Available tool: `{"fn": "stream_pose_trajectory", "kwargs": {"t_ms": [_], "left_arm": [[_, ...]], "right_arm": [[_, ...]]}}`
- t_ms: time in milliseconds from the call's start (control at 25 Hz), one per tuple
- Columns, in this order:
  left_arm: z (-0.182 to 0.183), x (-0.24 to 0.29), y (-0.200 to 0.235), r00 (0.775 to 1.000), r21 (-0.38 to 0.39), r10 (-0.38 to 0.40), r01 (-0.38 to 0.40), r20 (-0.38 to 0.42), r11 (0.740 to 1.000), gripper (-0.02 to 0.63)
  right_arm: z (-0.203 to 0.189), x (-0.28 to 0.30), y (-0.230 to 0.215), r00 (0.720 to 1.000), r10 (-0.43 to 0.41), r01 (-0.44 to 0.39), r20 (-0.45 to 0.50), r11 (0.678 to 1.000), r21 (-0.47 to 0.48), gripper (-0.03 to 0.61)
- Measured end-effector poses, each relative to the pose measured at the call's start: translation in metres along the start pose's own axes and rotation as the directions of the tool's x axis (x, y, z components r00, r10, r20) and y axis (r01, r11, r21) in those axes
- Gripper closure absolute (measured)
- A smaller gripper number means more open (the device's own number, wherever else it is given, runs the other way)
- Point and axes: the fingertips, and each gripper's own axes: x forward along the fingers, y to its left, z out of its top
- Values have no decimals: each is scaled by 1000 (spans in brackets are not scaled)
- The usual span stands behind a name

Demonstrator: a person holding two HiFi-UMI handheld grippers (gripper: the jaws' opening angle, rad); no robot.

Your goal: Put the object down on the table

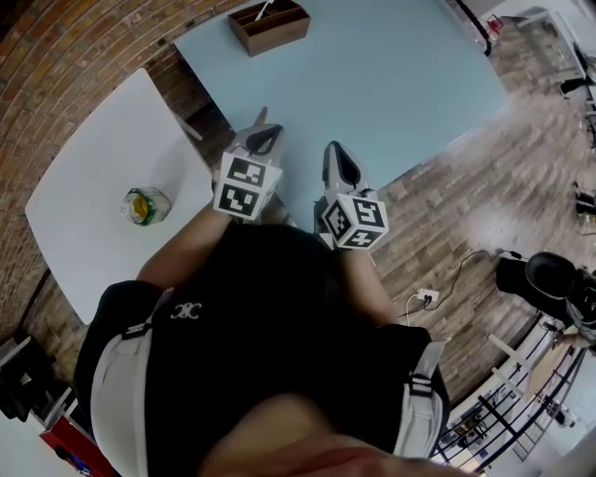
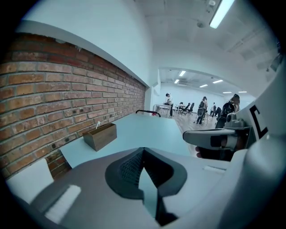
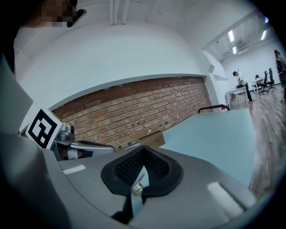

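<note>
the person is holding both tools up in front of the chest, side by side and not touching. the left tool (image 2: 143, 150) is sitting clenched, its tips meeting with nothing between them. the right tool (image 3: 144, 148) is also clenching tip to tip; a small shiny bit (image 3: 136, 188) is showing low in its gap, and i cannot tell what it is. the glass jar (image 1: 146, 206) is standing upright on the white desk (image 1: 84, 186) at the person's left, well apart from both tools. beyond, a wooden box (image 1: 270, 25) is resting at the far end of the pale blue desk (image 1: 391, 84), near the brick wall (image 1: 56, 65).
</note>
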Motion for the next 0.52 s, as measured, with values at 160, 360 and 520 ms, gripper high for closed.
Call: {"fn": "stream_pose_trajectory", "kwargs": {"t_ms": [160,360,520], "left_arm": [[-3,4,5,1000,-4,12,-12,-10,1000,614],[-6,8,11,1000,-19,22,-23,-19,1000,614],[-13,11,21,999,-67,28,-29,-29,997,614]], "right_arm": [[-1,0,-2,1000,-5,5,-4,1000,3,565],[0,0,-5,1000,-12,12,-4,1000,6,565],[2,4,-1,1000,-2,2,2,1000,0,565]]}}
